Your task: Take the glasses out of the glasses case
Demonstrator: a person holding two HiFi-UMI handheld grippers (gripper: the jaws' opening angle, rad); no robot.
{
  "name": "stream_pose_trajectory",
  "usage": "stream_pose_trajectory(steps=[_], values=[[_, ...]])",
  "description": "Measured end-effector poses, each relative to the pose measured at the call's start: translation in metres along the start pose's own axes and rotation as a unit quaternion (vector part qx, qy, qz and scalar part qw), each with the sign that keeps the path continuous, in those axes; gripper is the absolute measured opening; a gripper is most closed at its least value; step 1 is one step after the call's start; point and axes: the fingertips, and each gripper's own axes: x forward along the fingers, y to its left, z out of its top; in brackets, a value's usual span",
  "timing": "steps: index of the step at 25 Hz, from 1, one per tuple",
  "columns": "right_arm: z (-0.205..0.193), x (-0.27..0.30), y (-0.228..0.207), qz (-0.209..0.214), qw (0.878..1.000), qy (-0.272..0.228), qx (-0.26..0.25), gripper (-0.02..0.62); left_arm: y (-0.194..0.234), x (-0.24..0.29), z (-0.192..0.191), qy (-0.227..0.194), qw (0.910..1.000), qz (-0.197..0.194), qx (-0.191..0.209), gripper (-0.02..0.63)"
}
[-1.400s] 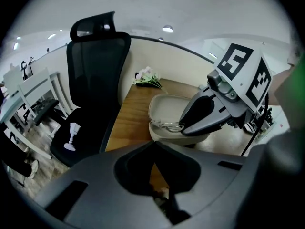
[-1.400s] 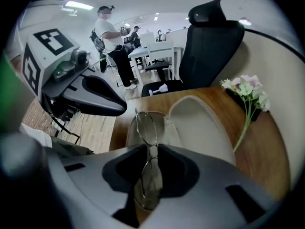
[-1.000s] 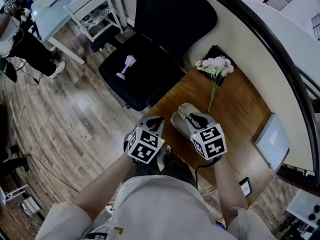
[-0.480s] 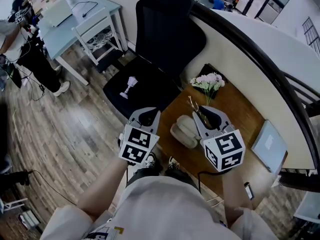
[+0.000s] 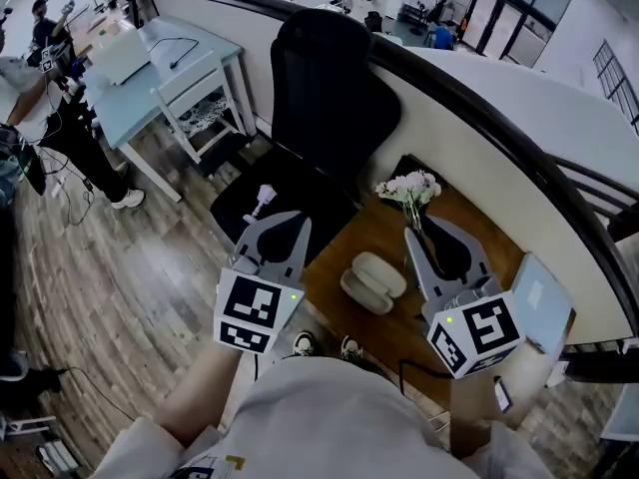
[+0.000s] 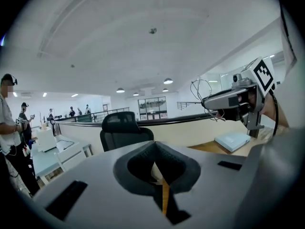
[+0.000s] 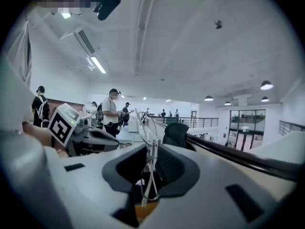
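The beige glasses case (image 5: 371, 279) lies on the wooden table (image 5: 469, 213), apparently open, with both grippers raised clear above it. My right gripper (image 5: 413, 236) is shut on thin wire-framed glasses (image 7: 148, 152), which stand upright between its pads (image 7: 167, 162). In the left gripper view the same glasses (image 6: 202, 88) stick up from the right gripper (image 6: 206, 102). My left gripper (image 5: 283, 222) hovers left of the case, over the chair's edge. Its jaws meet with nothing between them (image 6: 155, 146).
A bunch of pink and white flowers (image 5: 409, 186) lies at the table's far end. A grey notebook (image 5: 544, 297) sits to the right. A black office chair (image 5: 324, 78) with a small white goblet (image 5: 263, 197) on its seat stands left of the table. People stand by a light desk (image 5: 165, 53).
Both grippers have risen well above the table. The right one lifted the glasses up out of the case. The case now lies uncovered between the two grippers.
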Motion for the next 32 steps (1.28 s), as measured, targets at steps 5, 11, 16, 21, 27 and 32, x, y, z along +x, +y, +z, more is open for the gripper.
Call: stream_pose_trajectory(steps=[5,11,16,21,27,32], values=[[0.024,-0.027,0.004,-0.002,0.999,-0.044,0.019,0.081,0.003,-0.024,0.032,-0.038,0.9992,0.011,0.009,0.003],[0.021,-0.04,0.016,0.024,0.999,-0.039,0.011,0.08,0.002,-0.049,0.05,-0.066,0.9976,0.02,0.002,0.003],[0.015,-0.04,0.014,0.029,0.999,-0.028,0.023,0.081,0.002,-0.053,0.042,-0.052,0.9983,0.027,-0.001,0.003],[0.013,-0.036,0.017,0.036,0.999,-0.023,0.021,0.081,0.0,-0.056,0.038,-0.048,0.9984,0.028,0.001,0.003],[0.011,-0.035,0.017,0.035,0.999,-0.012,0.02,0.081,0.0,-0.058,0.043,-0.049,0.9984,0.027,-0.006,0.003],[0.009,-0.031,0.017,0.033,0.999,-0.003,0.013,0.081,0.004,-0.057,0.045,-0.052,0.9984,0.024,-0.001,0.003]])
